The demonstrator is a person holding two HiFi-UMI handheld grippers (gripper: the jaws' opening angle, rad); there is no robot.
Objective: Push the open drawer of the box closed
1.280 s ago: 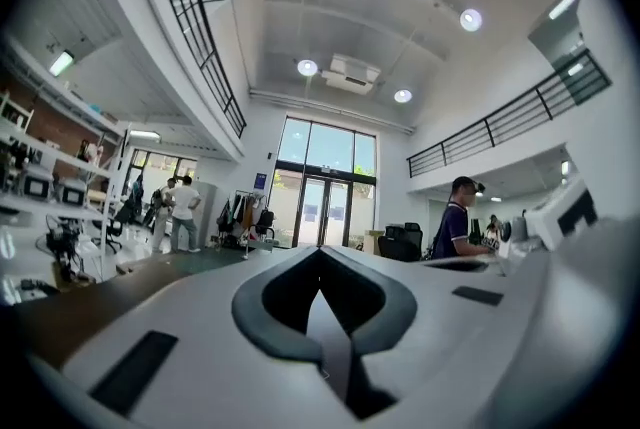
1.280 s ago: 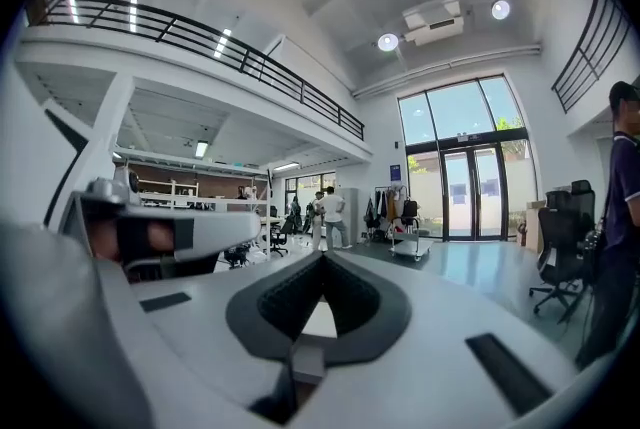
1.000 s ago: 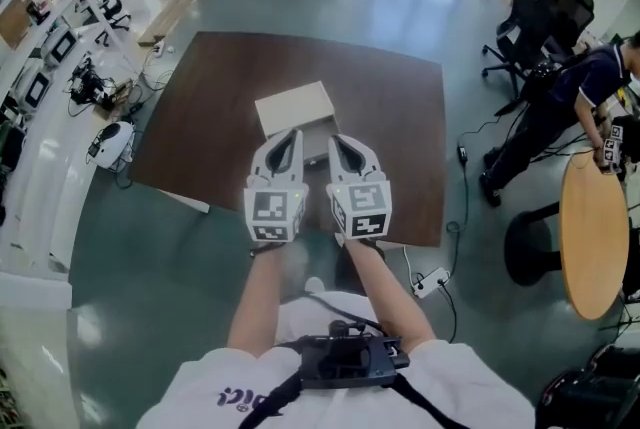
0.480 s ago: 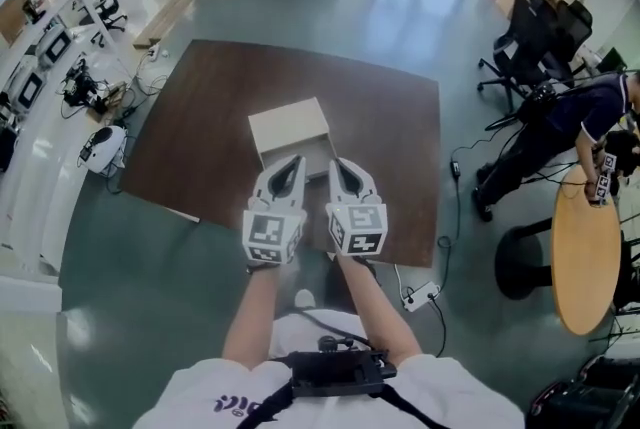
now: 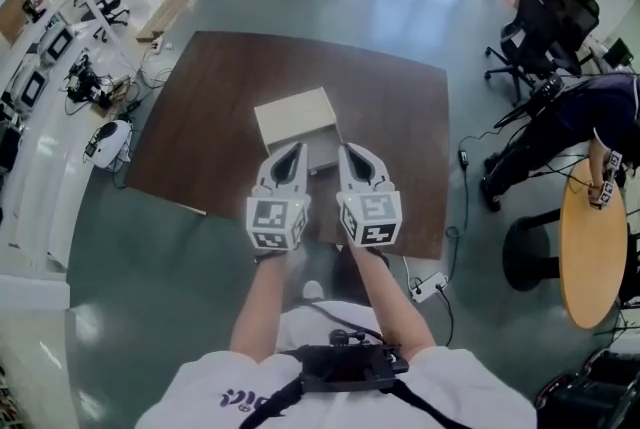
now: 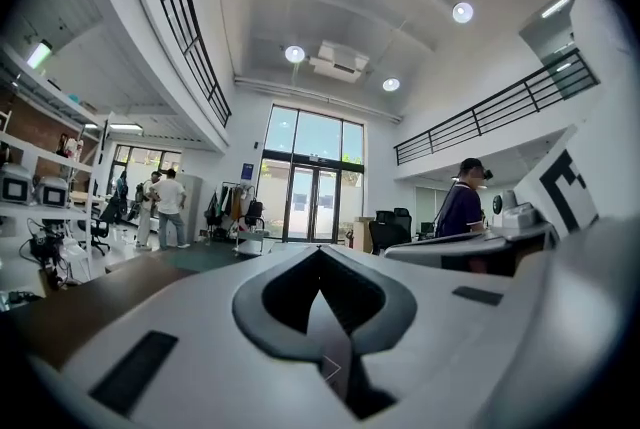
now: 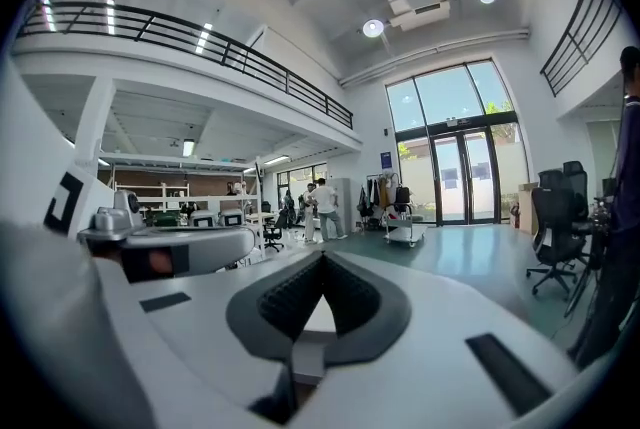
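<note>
Left tool (image 5: 296,150), right tool (image 5: 346,150) — both closed (nothing held) — drawer (image 5: 322,157) between their tips.

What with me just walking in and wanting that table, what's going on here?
A person stands at the near edge of the dark table with tongs in each hand, facing a beige box whose drawer sticks out toward them. The left tongs and right tongs are both shut and empty, side by side, tips pointed at the drawer front. The drawer is not yet pushed in. Whether the tips touch it can't be told.
</note>
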